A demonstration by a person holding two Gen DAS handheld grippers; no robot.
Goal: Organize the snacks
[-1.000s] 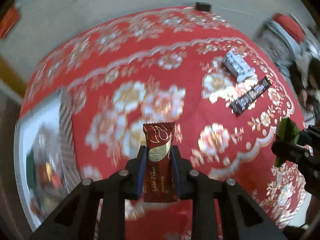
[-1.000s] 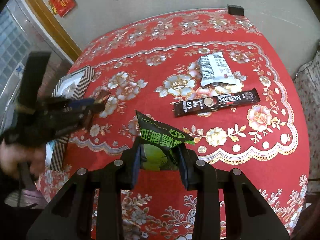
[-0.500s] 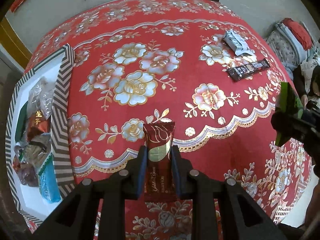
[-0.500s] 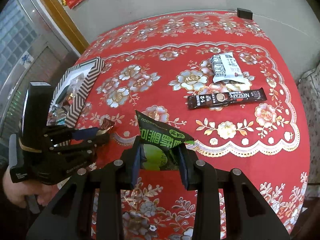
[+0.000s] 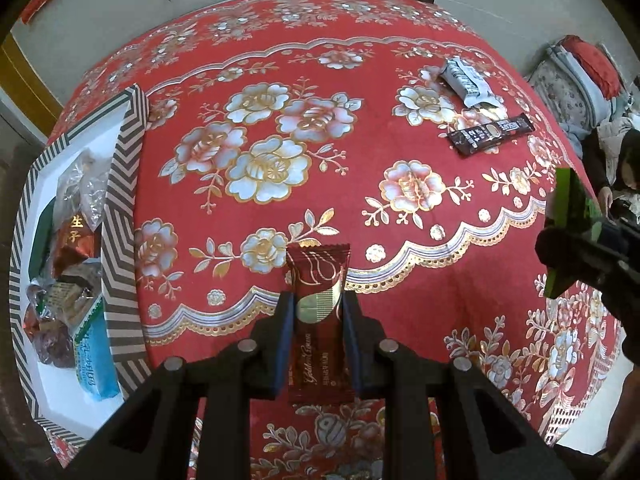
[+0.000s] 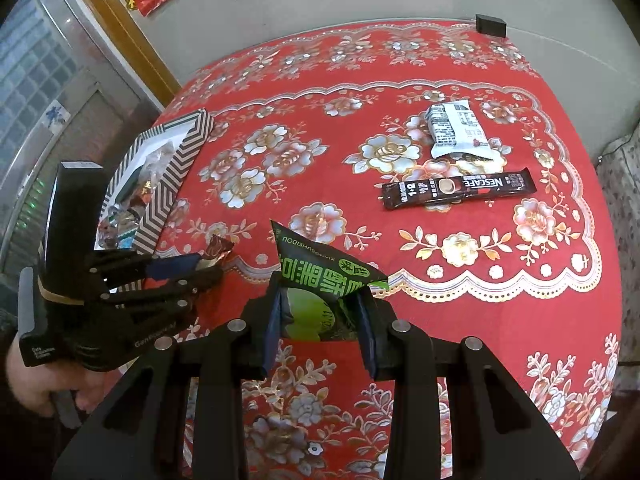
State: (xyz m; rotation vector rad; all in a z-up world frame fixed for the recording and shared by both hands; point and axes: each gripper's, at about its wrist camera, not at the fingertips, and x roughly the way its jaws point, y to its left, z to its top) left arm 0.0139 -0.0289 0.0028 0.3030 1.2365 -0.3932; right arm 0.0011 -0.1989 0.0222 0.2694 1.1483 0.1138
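Observation:
My left gripper (image 5: 318, 300) is shut on a dark red chocolate bar wrapper (image 5: 320, 320), held upright above the near edge of the red floral tablecloth (image 5: 260, 80). My right gripper (image 6: 320, 300) is shut on a green and black snack packet (image 6: 320, 276), also above the near edge. The striped box (image 5: 120, 220) with several snacks inside sits at the left. A black coffee stick (image 6: 458, 189) and a white wrapped bar (image 6: 456, 130) lie at the far right of the cloth. In the right wrist view the left gripper (image 6: 208, 256) shows at the left, held by a hand.
A small black block (image 6: 490, 24) sits at the table's far edge. A grey wall stands behind the table, with a wooden door frame (image 6: 120, 28) at the left. A person (image 5: 624, 176) sits at the right beyond the table.
My left gripper has moved back toward the near edge with the chocolate bar, bringing the whole striped box into view at the left. My right gripper has kept still with its packet.

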